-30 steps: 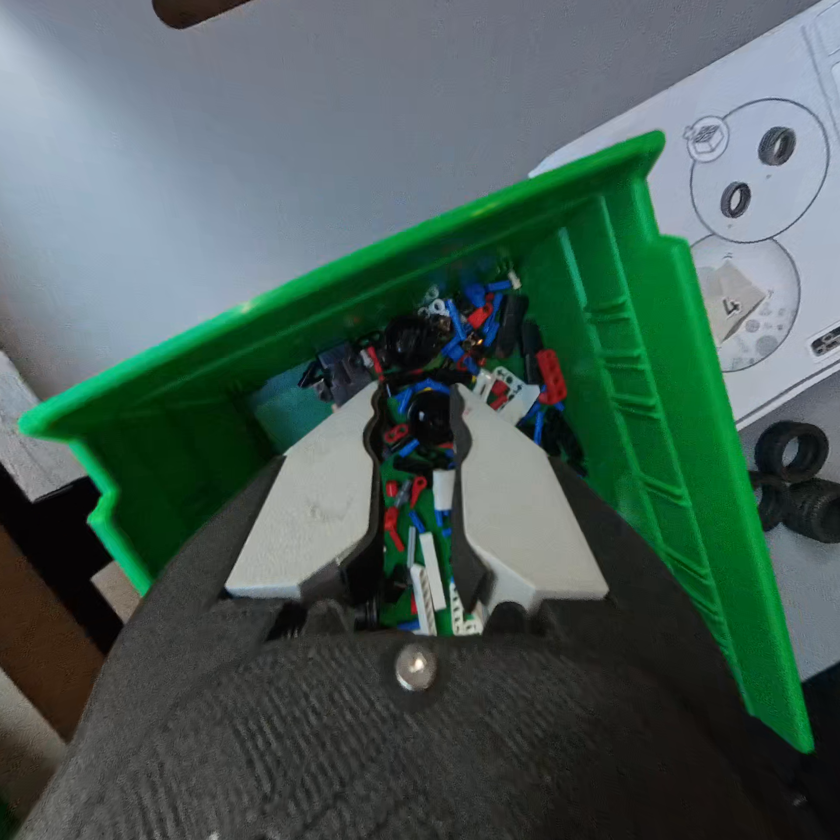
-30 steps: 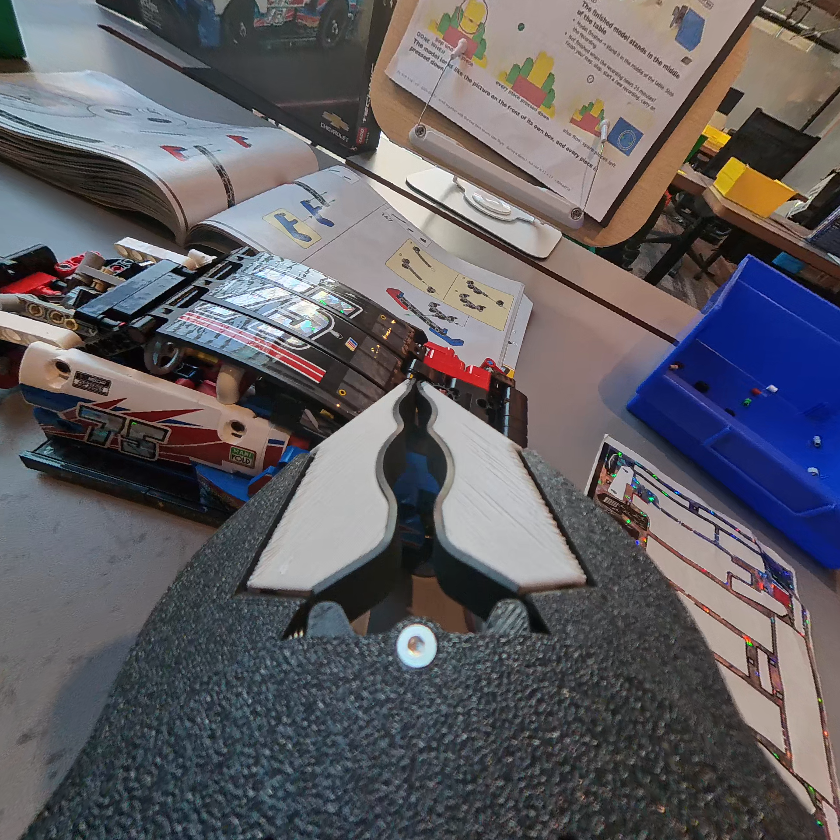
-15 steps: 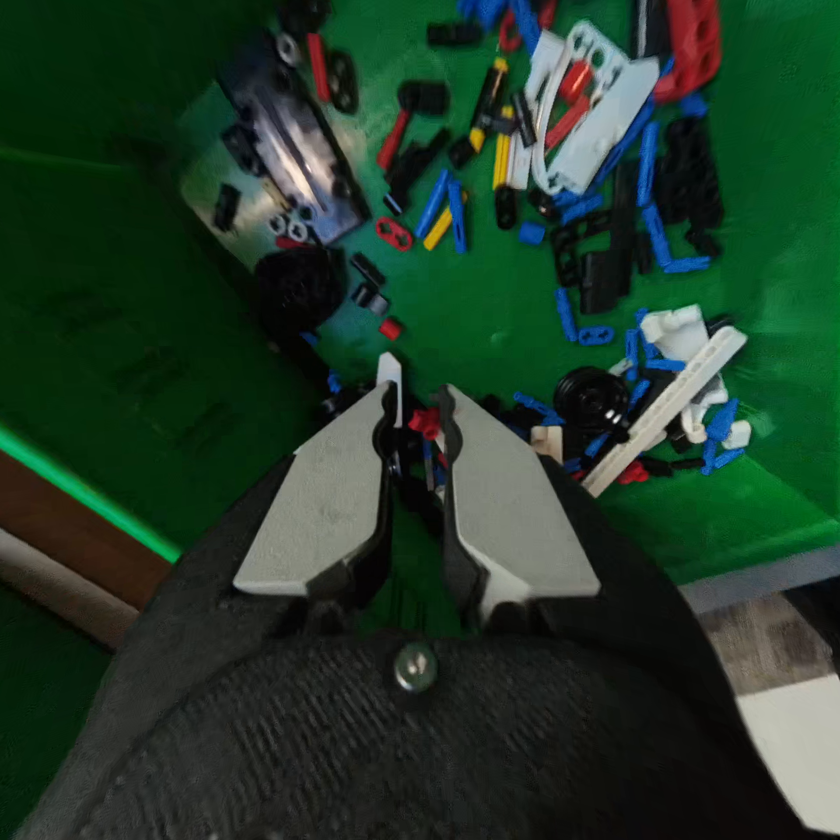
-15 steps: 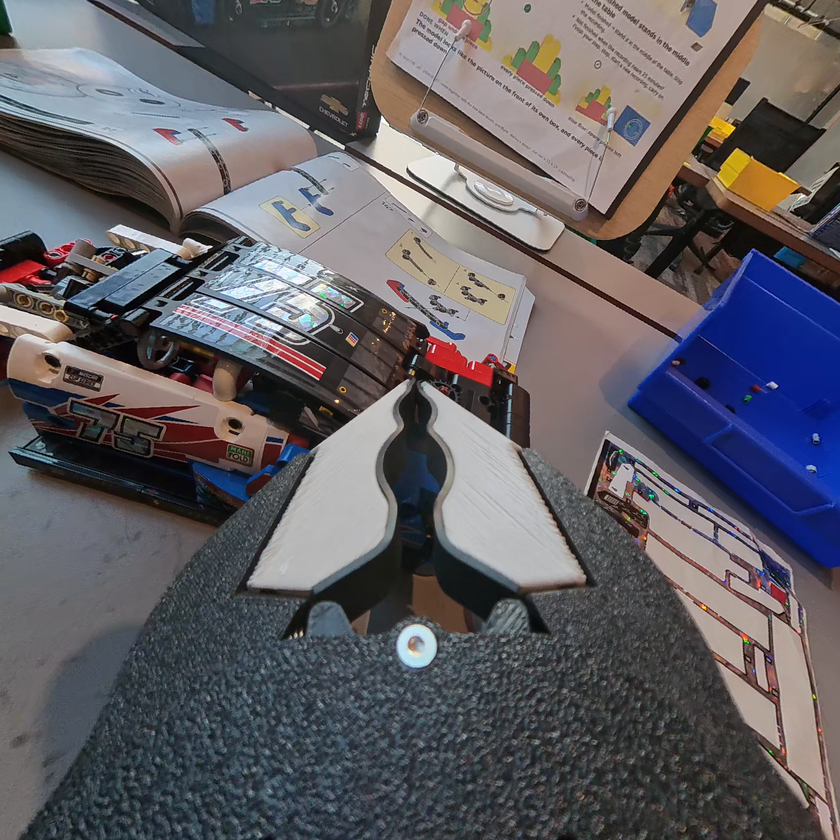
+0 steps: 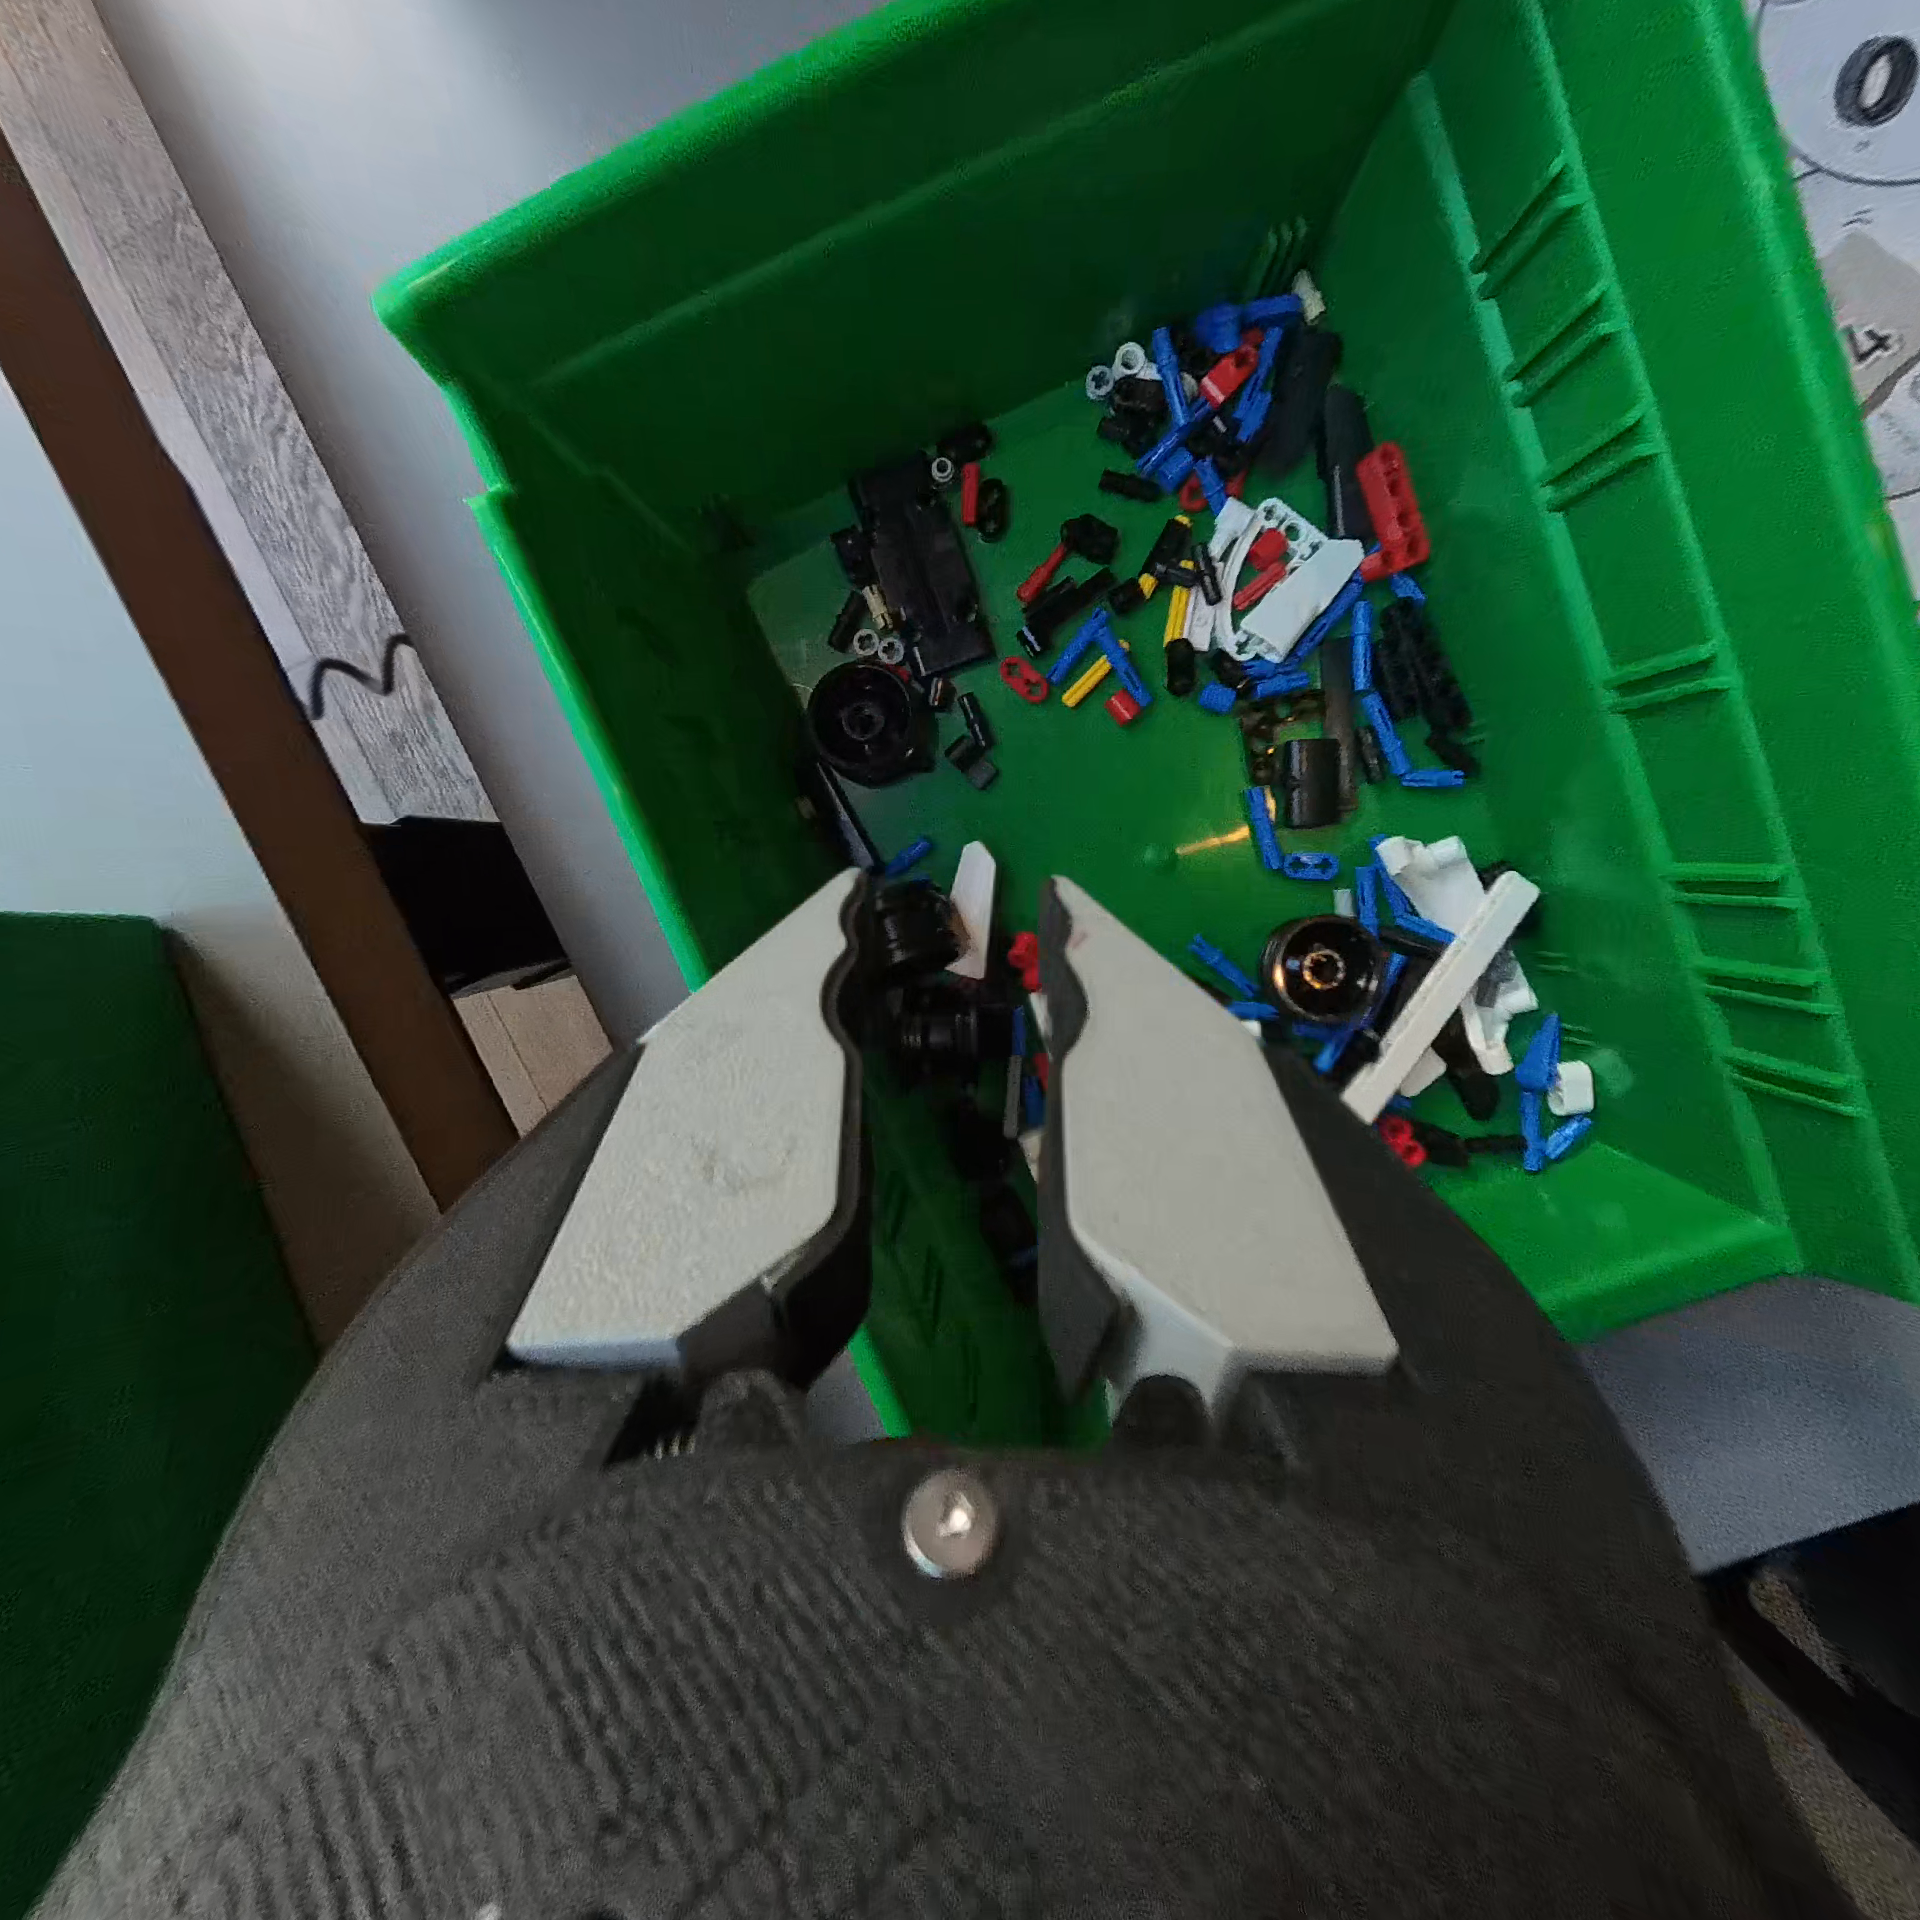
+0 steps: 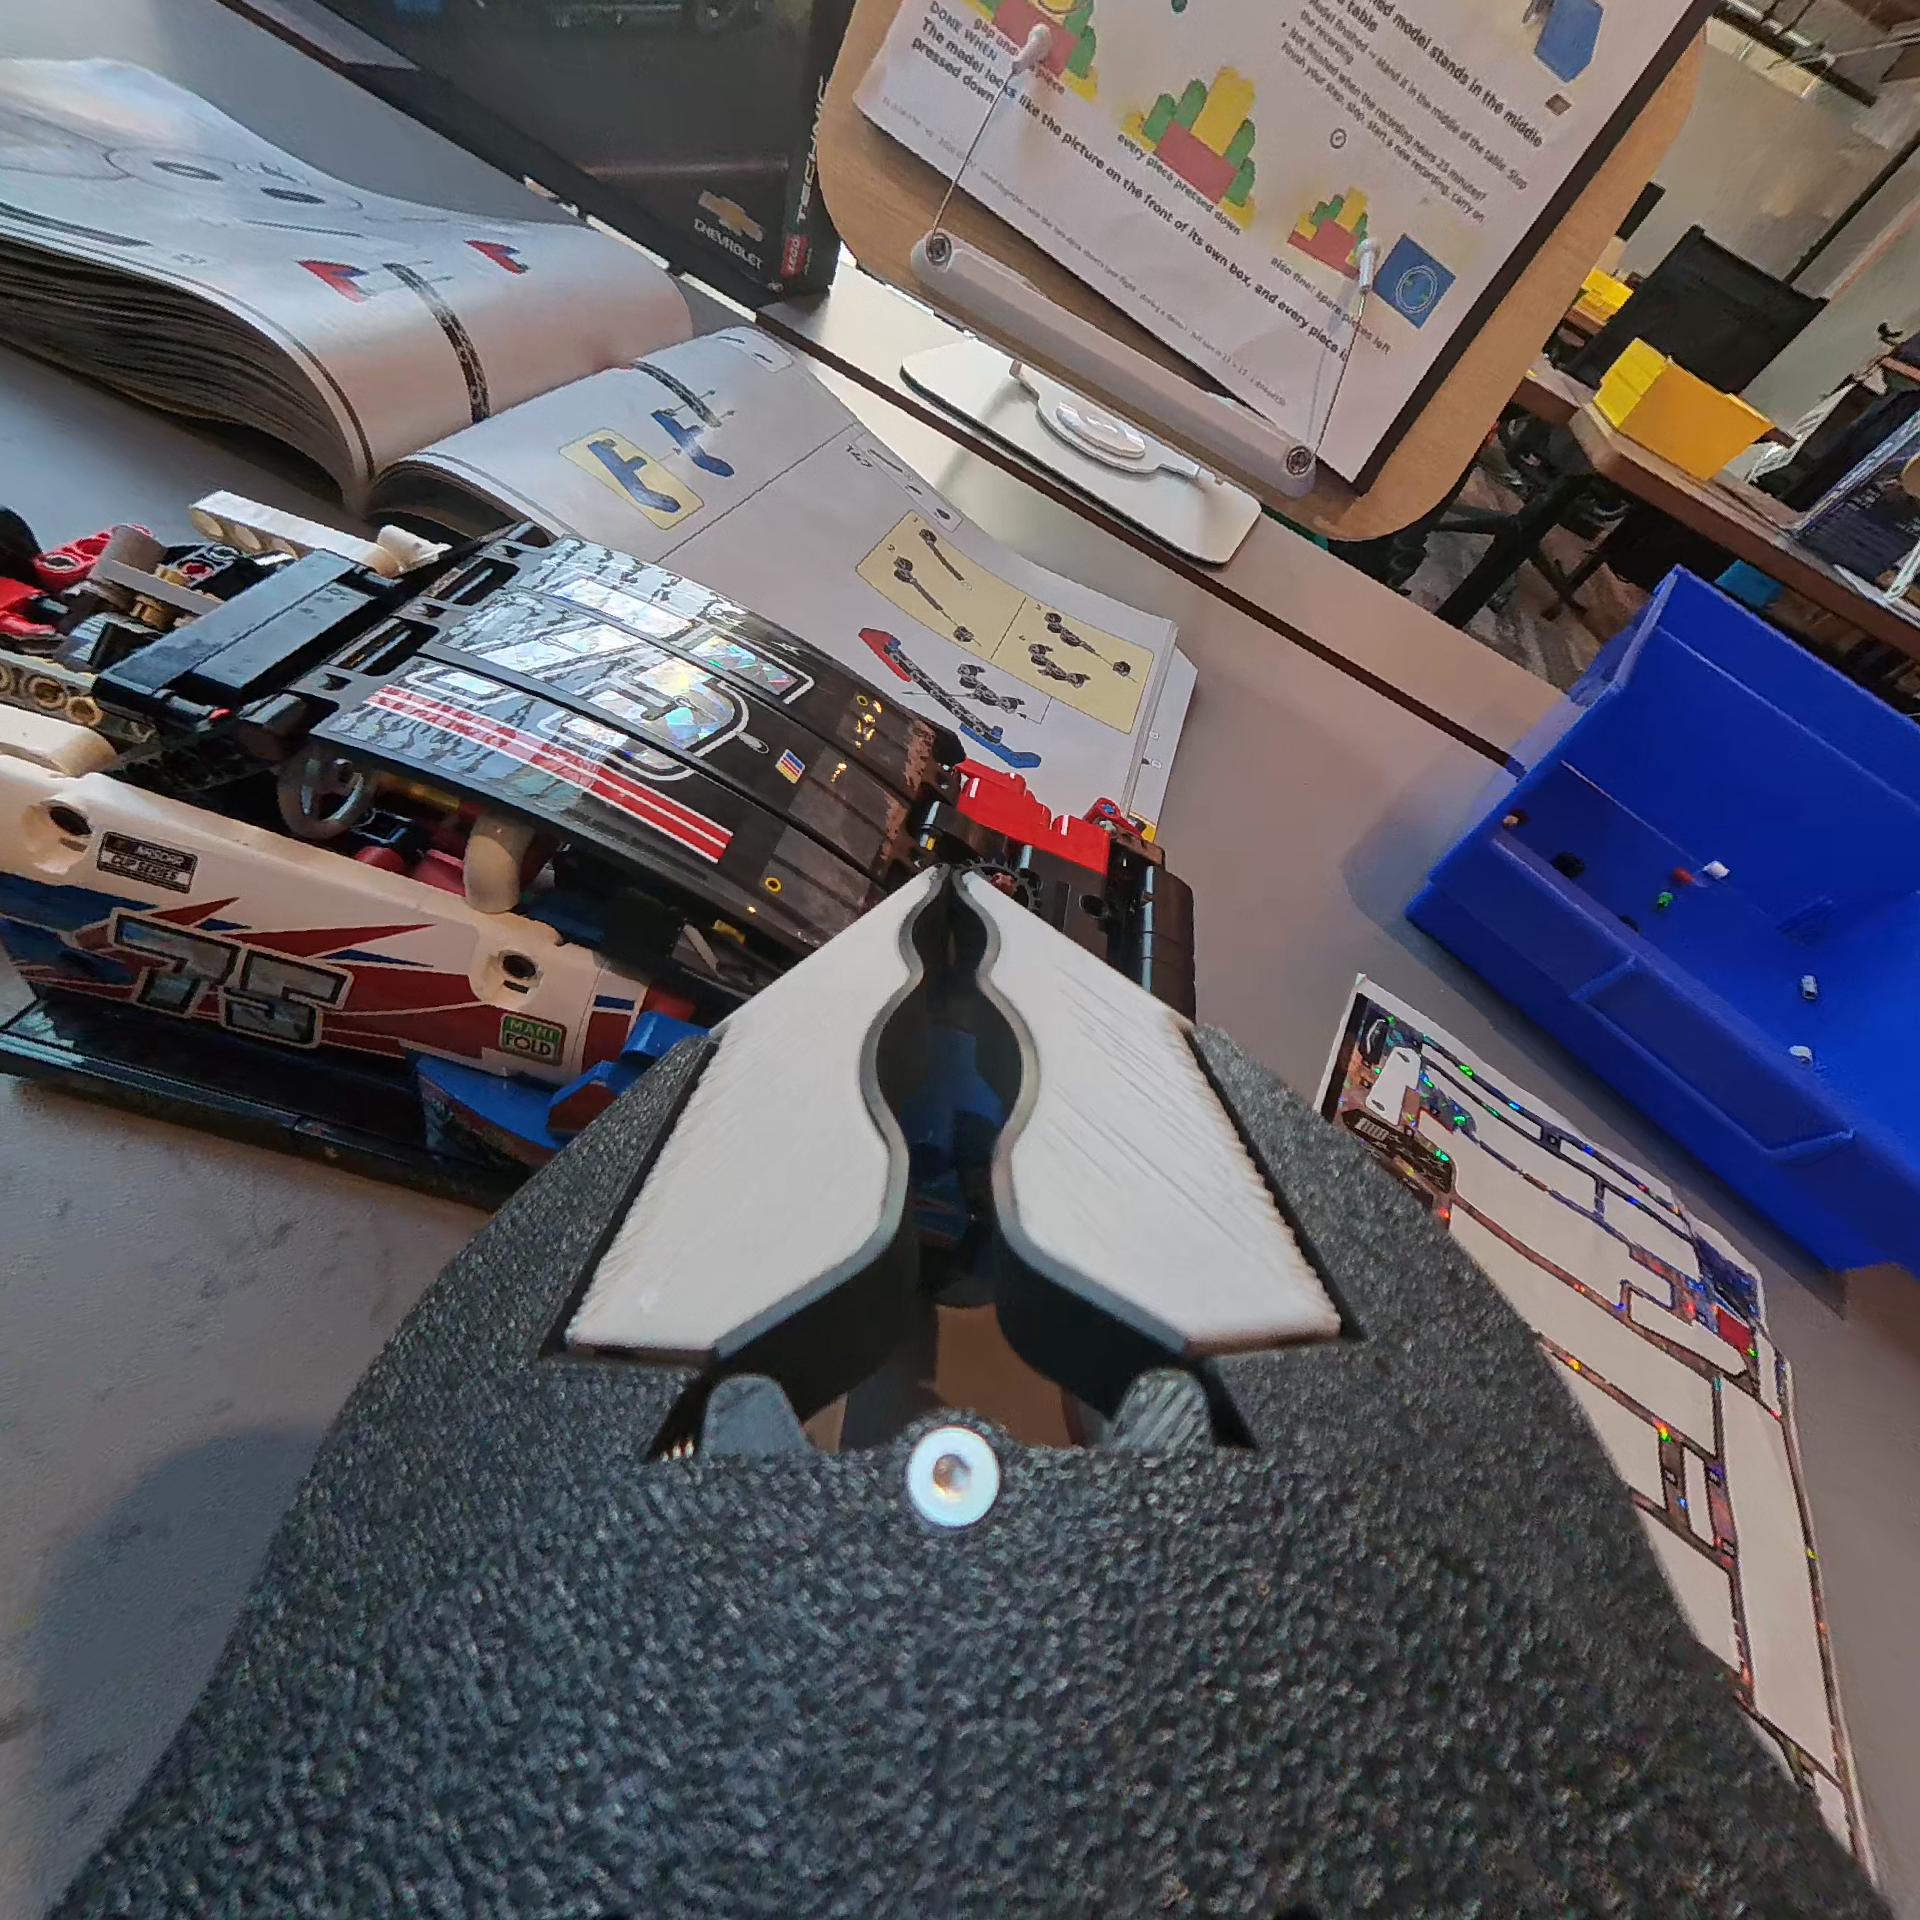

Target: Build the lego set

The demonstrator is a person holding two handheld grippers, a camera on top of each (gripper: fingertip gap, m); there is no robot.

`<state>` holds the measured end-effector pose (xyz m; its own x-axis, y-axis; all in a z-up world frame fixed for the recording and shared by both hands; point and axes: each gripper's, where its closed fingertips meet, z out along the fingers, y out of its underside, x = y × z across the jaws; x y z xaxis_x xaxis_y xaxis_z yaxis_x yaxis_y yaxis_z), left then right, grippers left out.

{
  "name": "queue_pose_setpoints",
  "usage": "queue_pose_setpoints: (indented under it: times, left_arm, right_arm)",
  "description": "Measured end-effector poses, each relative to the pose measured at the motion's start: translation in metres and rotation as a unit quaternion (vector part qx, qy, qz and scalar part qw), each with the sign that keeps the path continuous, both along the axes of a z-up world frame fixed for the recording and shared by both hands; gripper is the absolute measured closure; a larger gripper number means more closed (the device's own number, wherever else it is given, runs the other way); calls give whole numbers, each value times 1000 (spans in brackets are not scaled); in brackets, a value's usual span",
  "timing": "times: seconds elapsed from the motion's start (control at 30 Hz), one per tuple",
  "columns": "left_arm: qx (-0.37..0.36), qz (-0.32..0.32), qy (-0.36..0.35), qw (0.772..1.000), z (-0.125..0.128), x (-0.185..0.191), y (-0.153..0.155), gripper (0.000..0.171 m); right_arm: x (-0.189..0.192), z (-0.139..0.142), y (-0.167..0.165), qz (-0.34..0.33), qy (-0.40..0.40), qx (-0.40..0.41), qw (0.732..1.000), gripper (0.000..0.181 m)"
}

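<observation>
The left gripper (image 5: 951,894) hangs over the near corner of a green plastic bin (image 5: 935,260), its jaws parted with nothing between them. Just past its tips lie small black wheel hubs (image 5: 914,935) and a white panel piece (image 5: 975,904). Farther in, the bin floor is strewn with loose Lego Technic parts (image 5: 1226,623): blue, red and yellow pins, black connectors, a black wheel rim (image 5: 868,722), a second rim (image 5: 1322,968) and a long white beam (image 5: 1439,997). Outside the bin, a brown wooden strip (image 5: 208,675) runs along its left side, and a printed sheet with tyre drawings (image 5: 1860,208) shows at the right edge.

The right gripper (image 6: 948,883) has its jaws closed; whether they pinch anything at the tips cannot be told. It points at the rear of the part-built Lego race car (image 6: 468,779), which sits on the grey tabletop (image 6: 156,1299) and wears number and sponsor stickers on its white side and shiny black roof. To the right lies a mostly peeled sticker sheet (image 6: 1610,1351), and beyond it a blue bin (image 6: 1714,935) with a few tiny pieces inside. Behind the car the instruction booklet (image 6: 416,343) lies open. Farther back stand the dark Lego box (image 6: 644,125), with brand markings on its end, and a stand holding a printed instruction card (image 6: 1299,135) with coloured brick pictures. In the far room are other tables and a yellow bin (image 6: 1673,410).
</observation>
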<state>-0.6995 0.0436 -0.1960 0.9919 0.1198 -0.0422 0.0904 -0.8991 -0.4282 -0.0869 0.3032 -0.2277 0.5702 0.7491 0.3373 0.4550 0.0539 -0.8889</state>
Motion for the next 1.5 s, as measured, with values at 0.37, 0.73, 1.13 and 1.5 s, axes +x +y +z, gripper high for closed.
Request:
queue_pose_setpoints:
  times: [0.37,0.73,1.13,1.5]
  left_arm:
    - [-47,-11,15,999,-30,3,12,138]
    - [13,59,8,998,-2,20,-31,126]
    - [-142,9,22,990,-15,39,-73,149]
    - [-293,-43,66,953,-75,19,-63,164]
  right_arm:
    - [1,0,1,-6,-3,6,1000,181]
    - [1,12,-3,-2,15,43,999,181]
    - [-2,40,-19,43,88,71,993,181]
    - [-4,29,-14,34,68,53,996,181]
